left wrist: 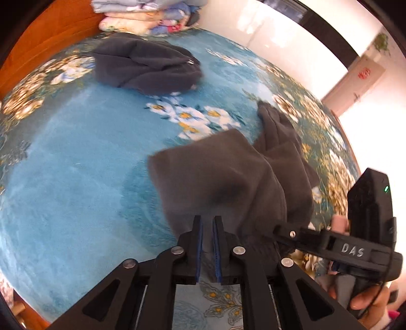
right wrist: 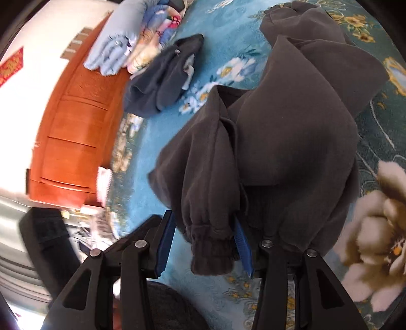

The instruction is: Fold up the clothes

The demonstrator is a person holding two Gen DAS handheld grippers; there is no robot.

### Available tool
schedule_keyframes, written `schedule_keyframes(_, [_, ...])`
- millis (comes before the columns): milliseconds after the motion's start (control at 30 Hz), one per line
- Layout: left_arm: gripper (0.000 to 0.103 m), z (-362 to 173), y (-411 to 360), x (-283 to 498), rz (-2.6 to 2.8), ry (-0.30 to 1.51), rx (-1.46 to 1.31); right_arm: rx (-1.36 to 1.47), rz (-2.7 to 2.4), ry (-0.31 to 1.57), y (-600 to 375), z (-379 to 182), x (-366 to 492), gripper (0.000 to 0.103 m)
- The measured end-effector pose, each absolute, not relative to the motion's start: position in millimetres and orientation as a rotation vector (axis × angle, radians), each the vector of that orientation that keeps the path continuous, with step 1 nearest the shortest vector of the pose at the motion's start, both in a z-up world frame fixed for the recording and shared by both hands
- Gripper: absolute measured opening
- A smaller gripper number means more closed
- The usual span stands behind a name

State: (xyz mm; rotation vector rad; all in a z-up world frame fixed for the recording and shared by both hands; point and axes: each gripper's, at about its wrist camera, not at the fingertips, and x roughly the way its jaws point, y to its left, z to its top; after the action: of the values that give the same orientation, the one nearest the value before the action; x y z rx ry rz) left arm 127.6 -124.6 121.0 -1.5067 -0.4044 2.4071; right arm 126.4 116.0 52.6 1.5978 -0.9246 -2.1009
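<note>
Blue-padded and black-framed, my left gripper (left wrist: 207,228) sits at six o'clock in its own view, jaws drawn nearly together and clenched on a fold of the dark grey fleece garment (left wrist: 223,182). From that pinch the cloth rises toward twelve and then trails off toward two o'clock, so its long axis runs from my jaws up and to the right across the turquoise floral bedspread (left wrist: 76,165). At four o'clock in the same view my right gripper's black body reaches in toward the cloth, a hand (left wrist: 365,299) wrapped round its handle.

In the right wrist view my right gripper (right wrist: 203,243) stands about half spread. An elastic-gathered cuff (right wrist: 213,251) of the same garment hangs between the blue pads; the right pad lies against the cloth, while the left pad stands clear of it, so I cannot tell whether I truly grip it. From there the garment climbs toward one o'clock, long and bunched, its far end near the top rim.

Farther off, a second dark grey garment (left wrist: 144,68) lies crumpled at eleven o'clock in the left view, well apart from mine. Beyond it a stack of folded floral quilts (left wrist: 144,17) rests against the orange wooden headboard (left wrist: 45,48).
</note>
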Motion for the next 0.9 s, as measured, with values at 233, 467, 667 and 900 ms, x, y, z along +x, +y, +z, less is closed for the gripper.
schedule_keyframes(233, [0.013,131,-200,116,2.485,-0.621,-1.488,1.585,-1.951,-0.908,95,72,121,0.023])
schedule_keyframes(467, [0.024,134,-273,103,2.566,-0.659,-1.439,1.459,-1.825,-0.766,22,127,74,0.018])
schedule_keyframes(667, [0.026,128,-335,78,2.592,-0.877,-1.387,1.396,-1.793,-0.671,-70,169,0,0.017])
schedule_keyframes(900, [0.027,103,-380,64,2.596,-1.045,-1.314,1.273,-1.928,-0.783,-142,189,-102,0.017])
